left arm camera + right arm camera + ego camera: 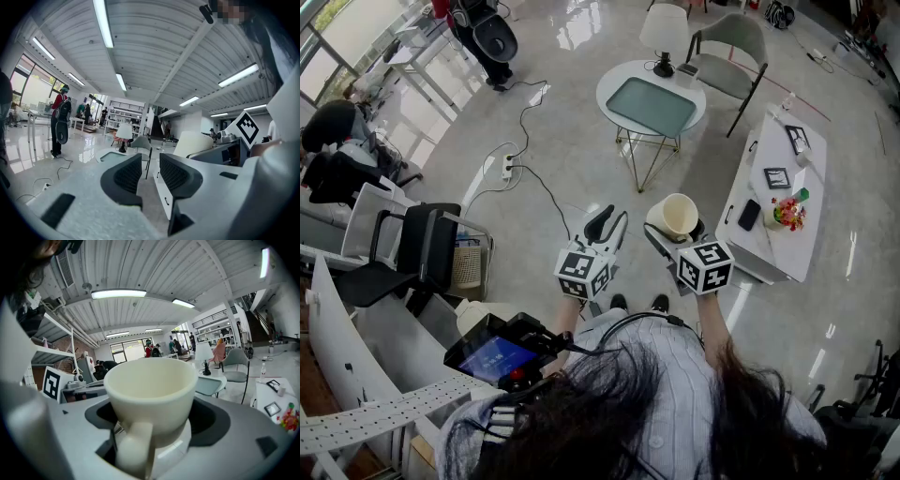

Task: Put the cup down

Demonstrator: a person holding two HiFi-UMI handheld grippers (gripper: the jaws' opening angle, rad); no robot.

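A cream cup [677,216] with a handle is held upright, high above the floor, in my right gripper [675,231], which is shut on it. In the right gripper view the cup [150,385] fills the middle, its handle turned toward the camera. The dark pads of the right gripper [157,418] press on its two sides. My left gripper [607,225] hangs beside it on the left, apart from the cup. In the left gripper view the left gripper [150,173] has its jaws close together, with only a narrow gap and nothing between them.
A round glass-topped table [651,103] with a lamp [664,33] stands ahead, a grey chair [729,52] behind it. A long white cabinet [778,225] at the right carries a phone, frames and flowers. A power strip [508,167] with cables lies on the floor. Black chairs [422,248] stand at the left.
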